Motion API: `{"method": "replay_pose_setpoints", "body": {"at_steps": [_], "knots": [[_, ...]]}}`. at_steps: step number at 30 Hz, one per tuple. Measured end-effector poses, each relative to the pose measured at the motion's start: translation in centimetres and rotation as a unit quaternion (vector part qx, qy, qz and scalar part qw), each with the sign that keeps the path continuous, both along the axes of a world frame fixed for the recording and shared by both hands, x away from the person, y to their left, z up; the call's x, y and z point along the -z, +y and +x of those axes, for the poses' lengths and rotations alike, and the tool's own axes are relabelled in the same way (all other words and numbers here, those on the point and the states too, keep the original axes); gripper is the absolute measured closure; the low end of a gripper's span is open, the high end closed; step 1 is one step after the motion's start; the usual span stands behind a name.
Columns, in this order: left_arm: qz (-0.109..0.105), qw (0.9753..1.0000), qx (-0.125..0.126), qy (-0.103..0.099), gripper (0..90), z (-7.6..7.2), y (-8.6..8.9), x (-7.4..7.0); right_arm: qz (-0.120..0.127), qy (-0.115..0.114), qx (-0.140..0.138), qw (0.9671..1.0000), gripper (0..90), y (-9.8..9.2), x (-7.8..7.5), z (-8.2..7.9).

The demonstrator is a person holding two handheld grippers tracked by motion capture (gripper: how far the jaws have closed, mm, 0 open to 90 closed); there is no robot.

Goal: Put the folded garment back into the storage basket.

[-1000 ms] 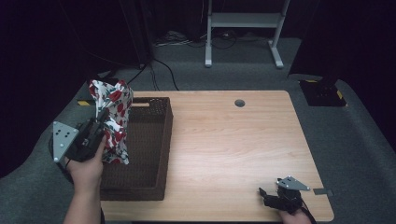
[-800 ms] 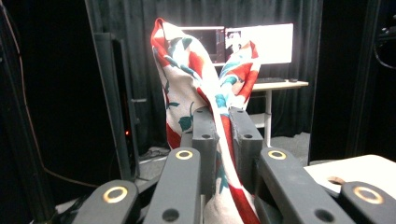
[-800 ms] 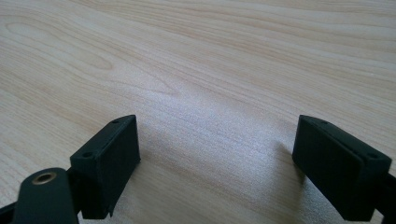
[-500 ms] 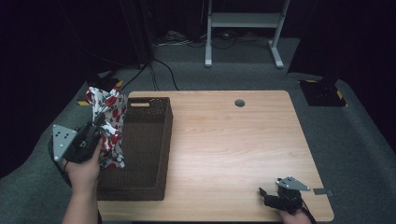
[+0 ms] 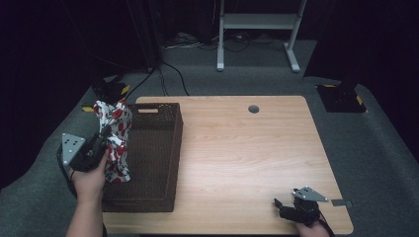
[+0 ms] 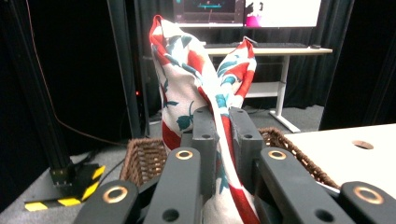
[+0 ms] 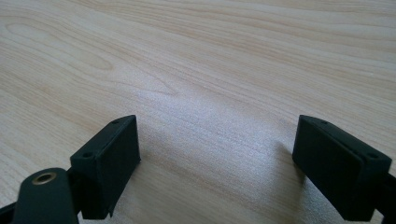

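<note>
A white cloth (image 5: 115,140) printed with red and teal flowers hangs over the left edge of a dark wicker basket (image 5: 153,148) at the table's left. My left gripper (image 5: 101,140) is shut on the cloth and holds it up beside the basket. In the left gripper view the cloth (image 6: 196,74) rises between the two black jaws of the left gripper (image 6: 223,116), with the basket rim (image 6: 140,154) behind. My right gripper (image 5: 282,207) rests low at the table's front right, open with nothing between its fingers (image 7: 112,154). The right gripper (image 7: 217,154) looks down on bare wood.
The light wooden table (image 5: 247,148) has a round cable hole (image 5: 254,109) near its far edge. Black-and-yellow floor blocks (image 5: 341,98) sit beyond the right corner. A white desk frame (image 5: 257,29) and cables lie on the grey carpet behind.
My left gripper has carried the cloth leftward and toward the near side, from over the basket to its left edge. The right gripper has stayed put.
</note>
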State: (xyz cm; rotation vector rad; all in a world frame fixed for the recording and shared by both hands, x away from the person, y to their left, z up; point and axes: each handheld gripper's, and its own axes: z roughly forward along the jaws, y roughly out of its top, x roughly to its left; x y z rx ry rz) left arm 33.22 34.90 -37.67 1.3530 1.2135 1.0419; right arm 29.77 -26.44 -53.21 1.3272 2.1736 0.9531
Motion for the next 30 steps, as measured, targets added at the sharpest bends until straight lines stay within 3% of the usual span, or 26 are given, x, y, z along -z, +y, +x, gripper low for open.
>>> {"method": "replay_pose_setpoints", "body": {"at_steps": [16, 25, 30], "knots": [[0.013, 0.999, -0.012, 0.042, 82.6, -0.4, 1.8, 1.6, -0.001, 0.0, -0.001, 1.0, 14.4, 0.0, 0.0, 0.0], [0.031, 0.996, -0.021, 0.081, 82.7, -0.1, 2.4, 2.3, 0.0, 0.0, -0.001, 1.0, 14.4, 0.0, 0.0, 0.0], [0.043, 0.9928, -0.028, 0.108, 82.7, 0.8, 2.5, 2.8, 0.001, 0.001, -0.001, 1.0, 14.5, 0.0, 0.0, 0.0]]}}
